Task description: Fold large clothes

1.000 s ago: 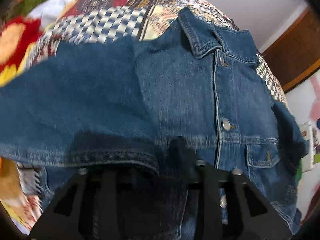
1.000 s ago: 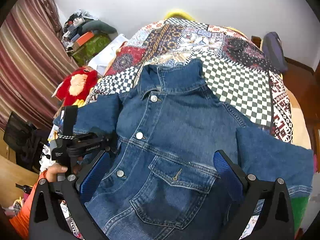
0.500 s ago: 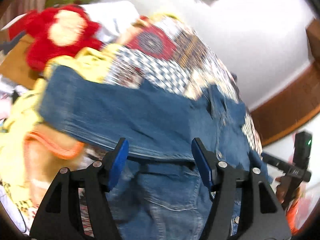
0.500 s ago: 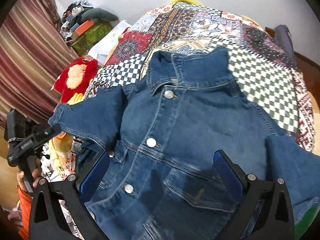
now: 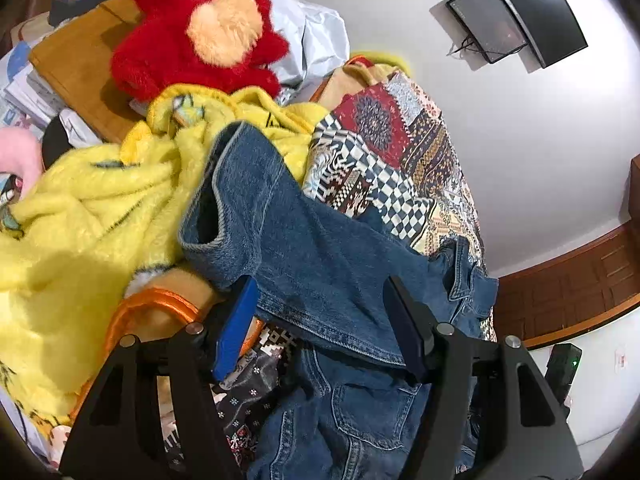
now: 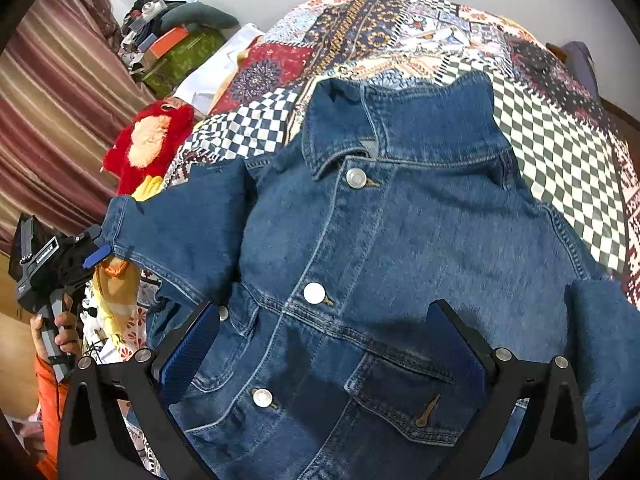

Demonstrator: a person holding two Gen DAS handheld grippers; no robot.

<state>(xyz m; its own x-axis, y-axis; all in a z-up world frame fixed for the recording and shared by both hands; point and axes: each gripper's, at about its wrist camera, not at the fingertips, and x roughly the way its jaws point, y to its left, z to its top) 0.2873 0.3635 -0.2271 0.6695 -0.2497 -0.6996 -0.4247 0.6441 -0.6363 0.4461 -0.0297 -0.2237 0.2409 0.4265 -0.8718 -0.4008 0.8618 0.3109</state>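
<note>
A blue denim jacket (image 6: 400, 248) lies buttoned, front up, on a patchwork bedspread (image 6: 552, 136). Its left sleeve (image 5: 288, 240) stretches out over the bed's edge, cuff open toward a yellow blanket. My left gripper (image 5: 320, 316) is open, its fingers either side of the sleeve's lower hem, gripping nothing. In the right wrist view the left gripper (image 6: 94, 256) sits by the sleeve cuff. My right gripper (image 6: 324, 340) is open and empty above the jacket's lower front, over the chest pocket (image 6: 404, 388).
A yellow fleece blanket (image 5: 92, 208) and a red plush toy (image 5: 200, 28) lie beside the bed on the left. A wall-mounted screen (image 5: 516, 12) is beyond. Striped curtains (image 6: 52, 92) and piled items (image 6: 176, 36) stand at the far left.
My left gripper was shut on the sleeve a second ago; it has opened, let go and drawn back out to the cuff end. My right gripper moved closer over the jacket front.
</note>
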